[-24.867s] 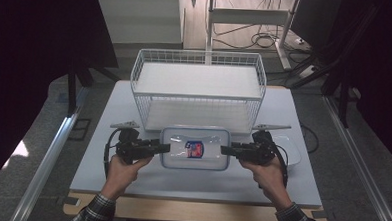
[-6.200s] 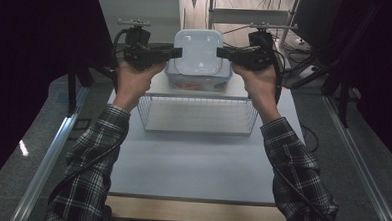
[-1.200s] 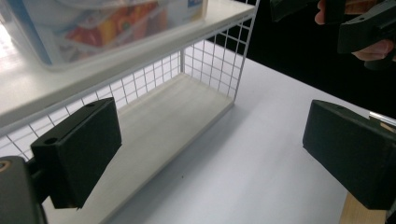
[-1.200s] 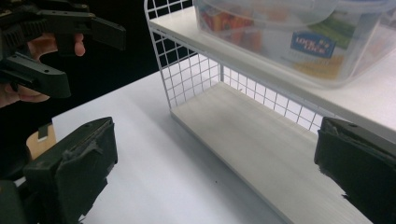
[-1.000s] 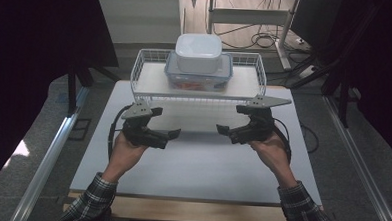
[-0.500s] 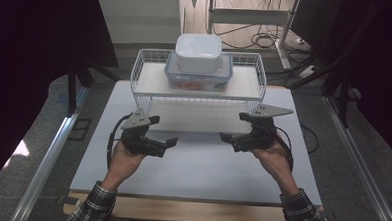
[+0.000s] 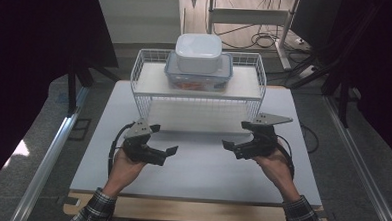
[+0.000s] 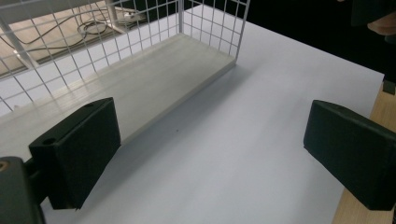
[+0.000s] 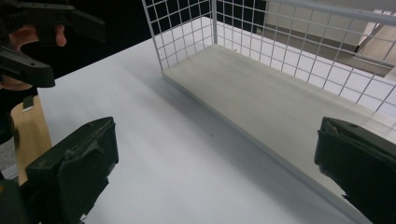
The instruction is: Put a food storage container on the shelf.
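While both grippers' jaws gape empty, the stacked containers sit well beyond them atop the rack.

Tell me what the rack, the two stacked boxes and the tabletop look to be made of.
Rack: thin wire grid, white and probably coated metal; its shelves look like pale board with faint grain.
Lower box: clear, likely plastic, since its contents show through the wall.
Upper box: opaque white, smooth with rounded corners, probably plastic.
Tabletop: matte white sheet, with a bare wood edge at the front.
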`<action>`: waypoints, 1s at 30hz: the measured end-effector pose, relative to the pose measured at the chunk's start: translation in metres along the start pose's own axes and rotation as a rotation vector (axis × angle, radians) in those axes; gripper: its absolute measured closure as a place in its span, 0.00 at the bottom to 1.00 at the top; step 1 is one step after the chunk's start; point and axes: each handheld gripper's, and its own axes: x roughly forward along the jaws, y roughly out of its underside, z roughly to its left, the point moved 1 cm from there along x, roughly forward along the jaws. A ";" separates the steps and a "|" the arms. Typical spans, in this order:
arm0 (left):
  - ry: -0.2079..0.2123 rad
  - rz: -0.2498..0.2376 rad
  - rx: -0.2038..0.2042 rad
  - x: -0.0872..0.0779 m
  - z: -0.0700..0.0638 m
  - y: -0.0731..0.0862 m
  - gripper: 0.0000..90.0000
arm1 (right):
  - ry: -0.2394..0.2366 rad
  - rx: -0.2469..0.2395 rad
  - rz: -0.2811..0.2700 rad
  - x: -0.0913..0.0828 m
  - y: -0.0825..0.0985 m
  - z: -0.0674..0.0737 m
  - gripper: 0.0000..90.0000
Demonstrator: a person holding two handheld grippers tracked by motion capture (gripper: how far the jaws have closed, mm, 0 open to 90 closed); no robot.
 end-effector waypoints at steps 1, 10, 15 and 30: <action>0.004 0.003 0.002 0.002 -0.001 0.003 0.04 | -0.002 0.000 0.000 0.000 0.001 0.000 0.00; 0.012 0.029 0.002 0.007 -0.007 0.019 0.04 | -0.004 0.001 0.014 0.003 0.010 0.003 0.00; 0.015 0.033 -0.007 0.007 -0.007 0.024 0.04 | -0.003 0.000 0.031 0.006 0.017 0.004 0.00; 0.007 0.049 -0.029 0.005 -0.007 0.042 0.04 | -0.005 0.002 0.061 0.008 0.038 0.010 0.00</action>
